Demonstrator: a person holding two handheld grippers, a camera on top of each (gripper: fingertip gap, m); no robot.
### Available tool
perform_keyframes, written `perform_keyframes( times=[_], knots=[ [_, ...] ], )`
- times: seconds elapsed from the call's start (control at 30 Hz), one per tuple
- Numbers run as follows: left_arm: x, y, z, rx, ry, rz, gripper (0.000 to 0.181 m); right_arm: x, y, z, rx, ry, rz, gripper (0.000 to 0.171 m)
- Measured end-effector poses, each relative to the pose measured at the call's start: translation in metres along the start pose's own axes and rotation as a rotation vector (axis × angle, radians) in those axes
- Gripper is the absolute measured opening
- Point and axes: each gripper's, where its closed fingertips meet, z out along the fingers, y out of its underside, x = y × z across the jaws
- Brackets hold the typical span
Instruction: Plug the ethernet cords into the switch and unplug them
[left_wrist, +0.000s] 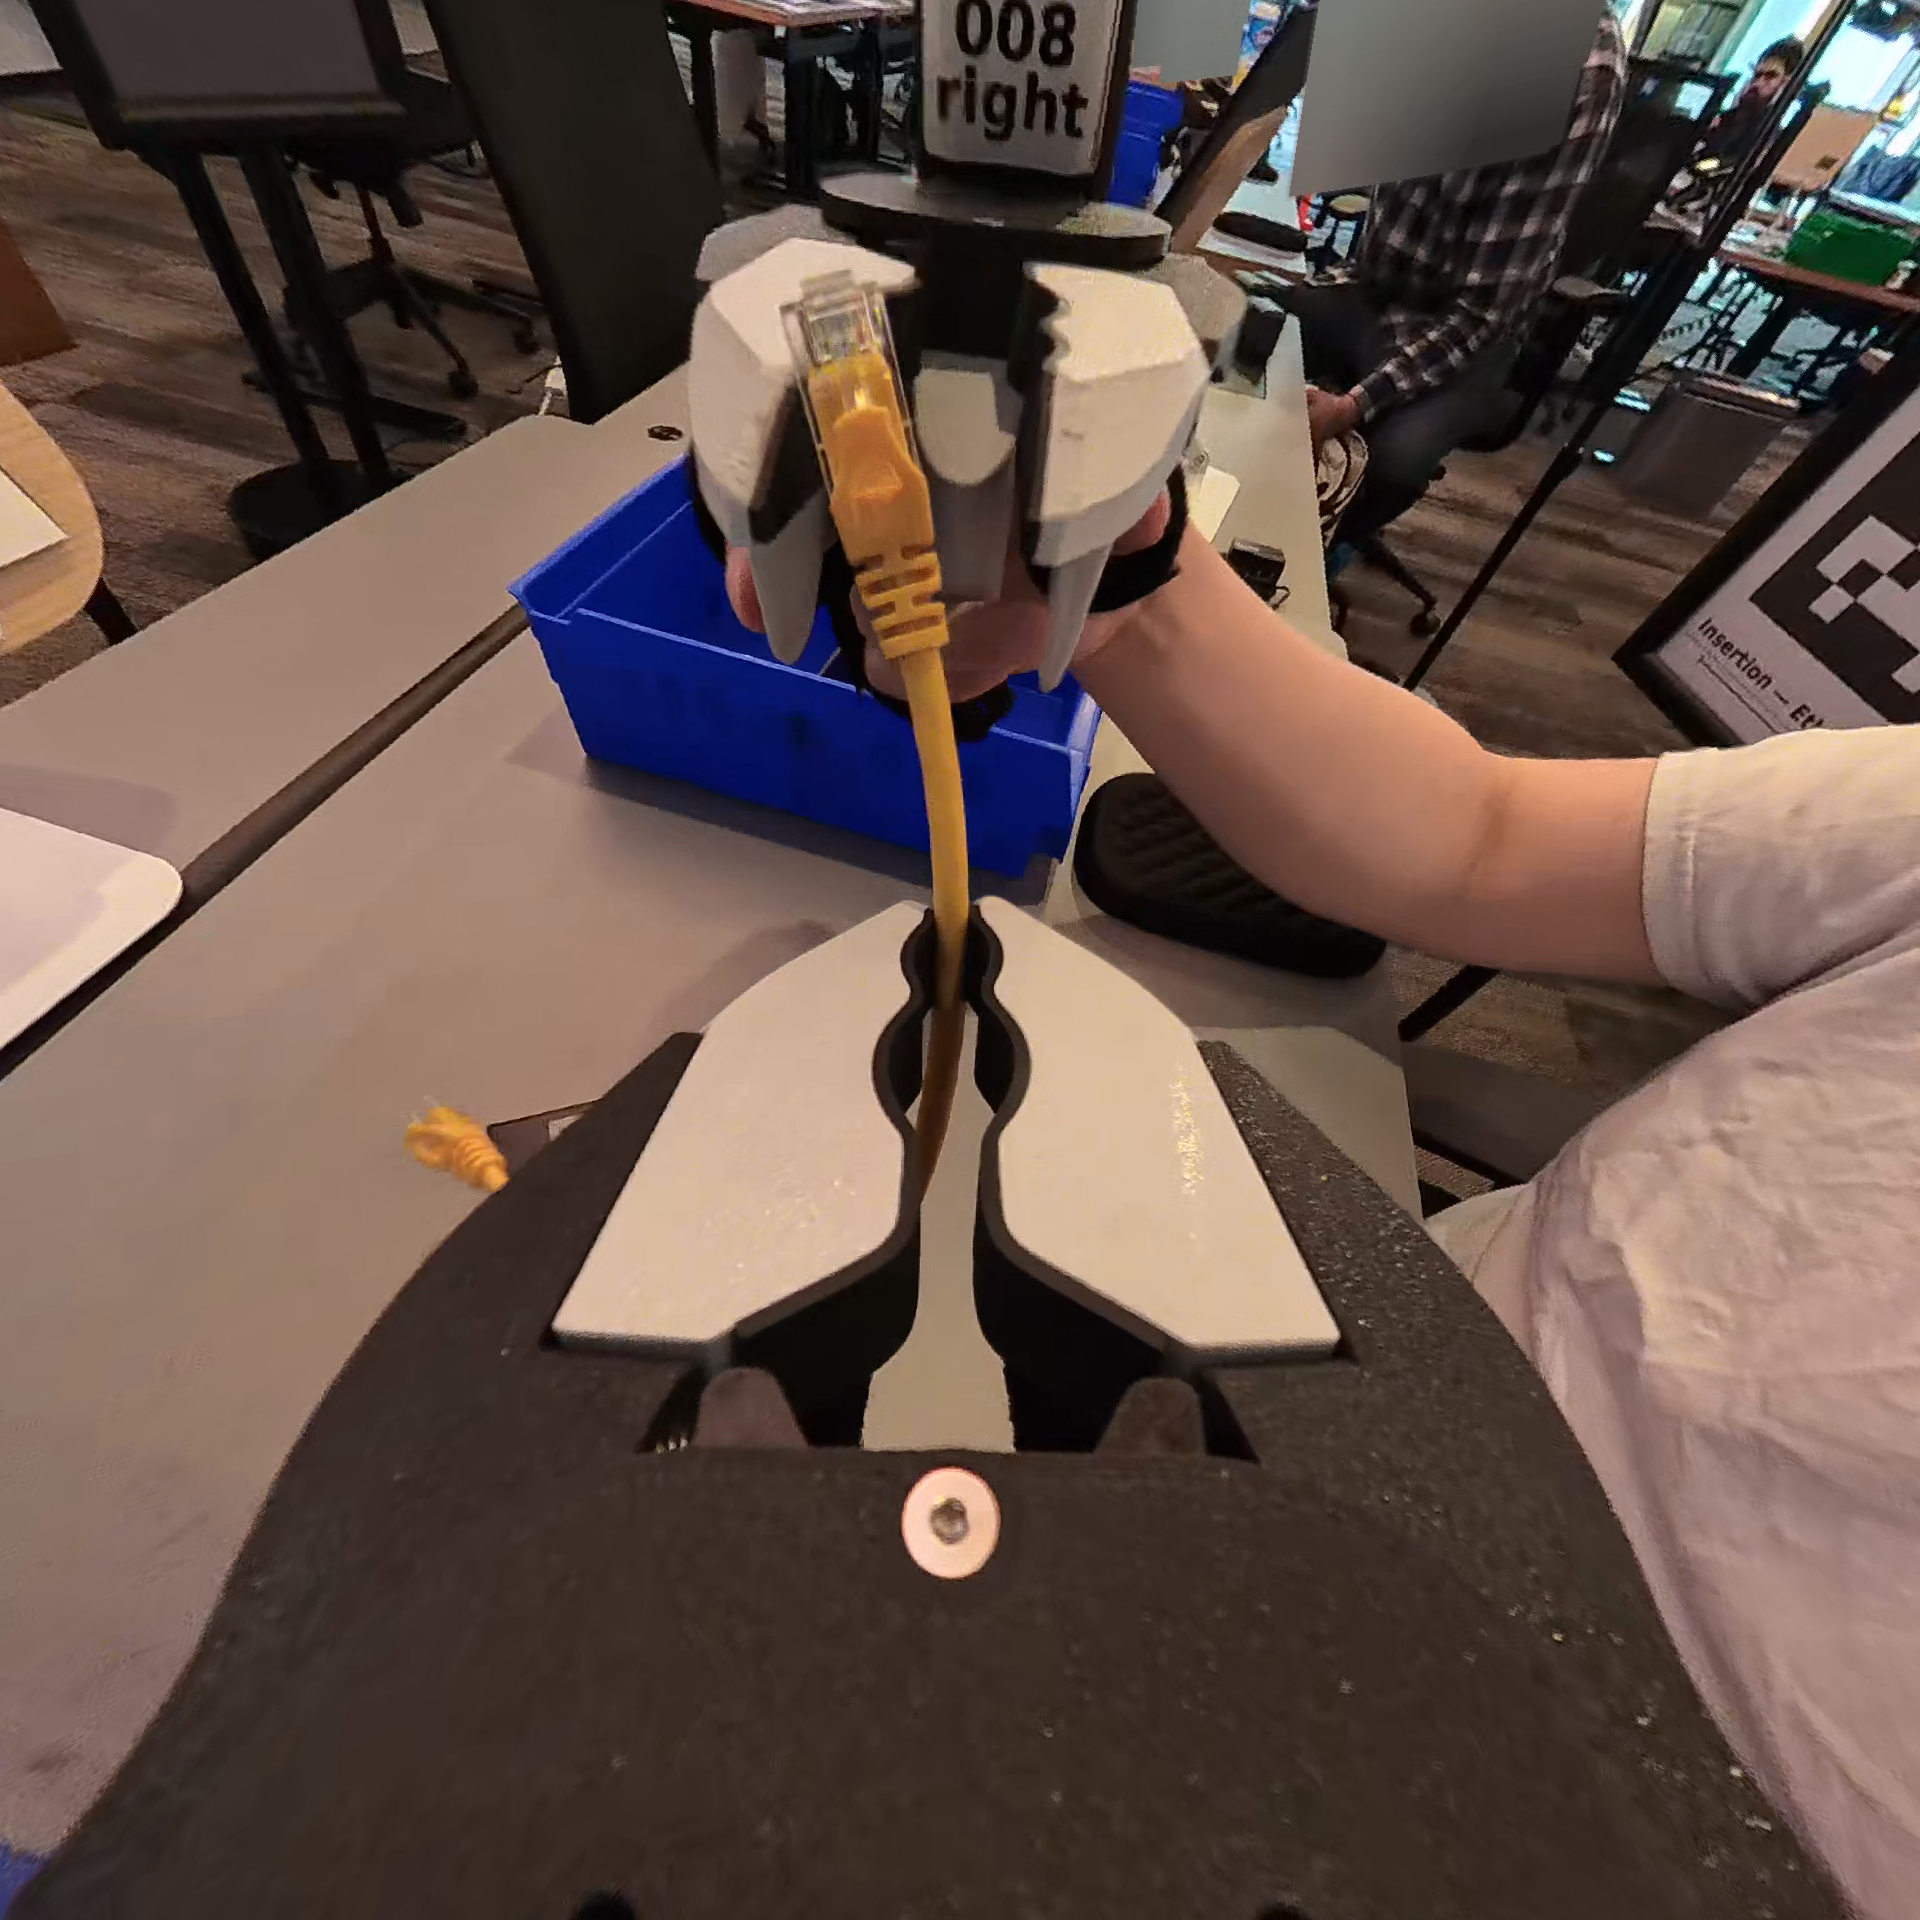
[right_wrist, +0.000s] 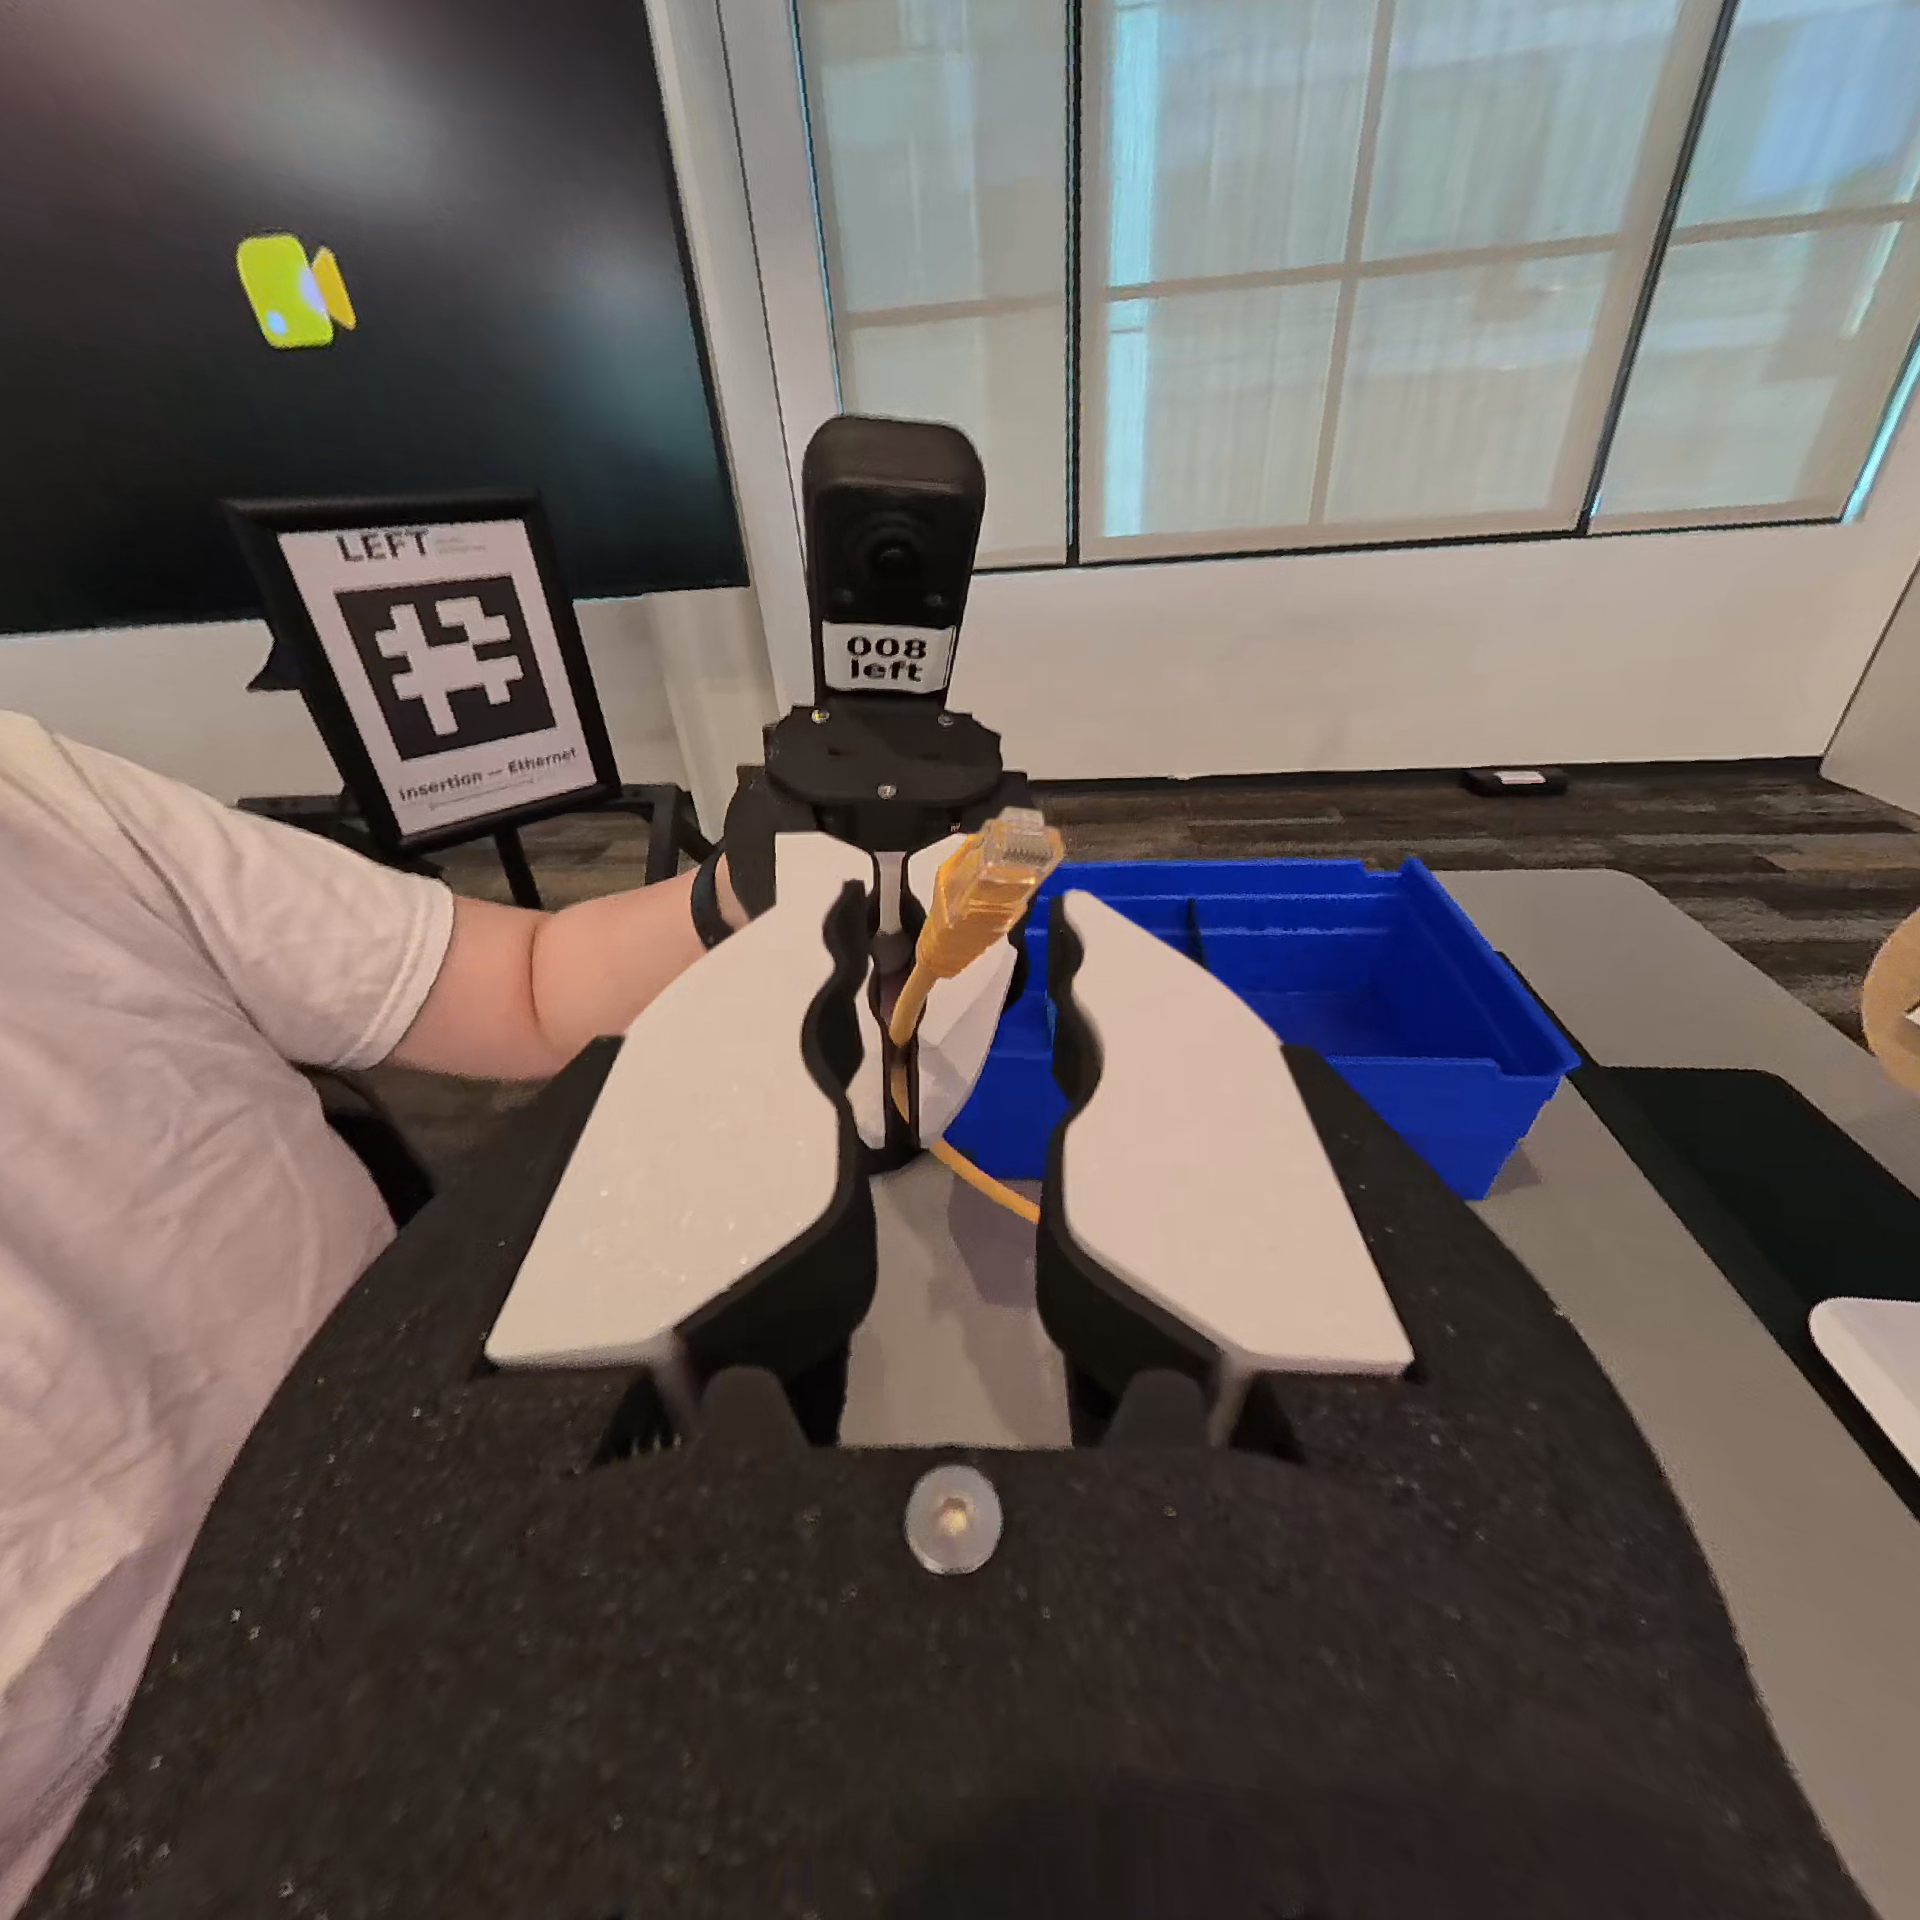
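Left gripper (left_wrist: 948, 940) clamped on yellow cord (left_wrist: 940, 790), plug (left_wrist: 844, 332) up top middle. Right gripper (right_wrist: 951, 914) apart. Bad hand-over: floppy cord may slip, plug twist.

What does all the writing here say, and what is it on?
I don't repeat writing; these carry it:
White label on the black camera.
Second white label on a black post, left wrist view.
Framed sign on an easel.
Second framed sign, cut off.

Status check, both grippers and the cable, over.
Left gripper shut on yellow ethernet cable, plug up. Right gripper open, facing it. Switch not seen.
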Motion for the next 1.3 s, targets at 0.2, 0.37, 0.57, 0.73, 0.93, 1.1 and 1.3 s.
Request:
perform_keyframes(
  times=[0.2, 0.37, 0.57, 0.73, 0.93, 1.1, 1.3],
  knots=[
    [0.009, 0.01, 0.002, -0.073, 0.023, 0.025, 0.004, -0.012, 0.009, -0.003, -0.073, -0.077, -0.001, 0.014],
    [0.003, 0.011, 0.002, -0.056, -0.019, 0.023, 0.008, -0.013, 0.012, -0.006, -0.084, -0.073, -0.021, 0.012],
    [-0.005, -0.005, -0.022, 0.182, -0.191, -0.11, 0.025, 0.022, 0.016, -0.008, -0.036, 0.09, 0.007, 0.011],
    [0.016, 0.003, 0.008, 0.377, -0.253, -0.195, 0.006, 0.048, 0.013, -0.006, 0.061, 0.126, 0.135, 0.011],
    [-0.018, -0.009, 0.022, 0.718, -0.207, -0.398, 0.016, 0.041, 0.005, 0.004, 0.156, 0.094, 0.164, 0.011],
    [-0.03, -0.032, 0.011, 0.903, -0.251, -0.376, 0.027, 0.028, 0.007, -0.003, 0.222, 0.072, 0.18, 0.011],
    [-0.018, -0.052, 0.006, 1.003, -0.225, -0.273, 0.029, 0.019, 0.007, -0.012, 0.296, 0.023, 0.233, 0.011]
  ],
)
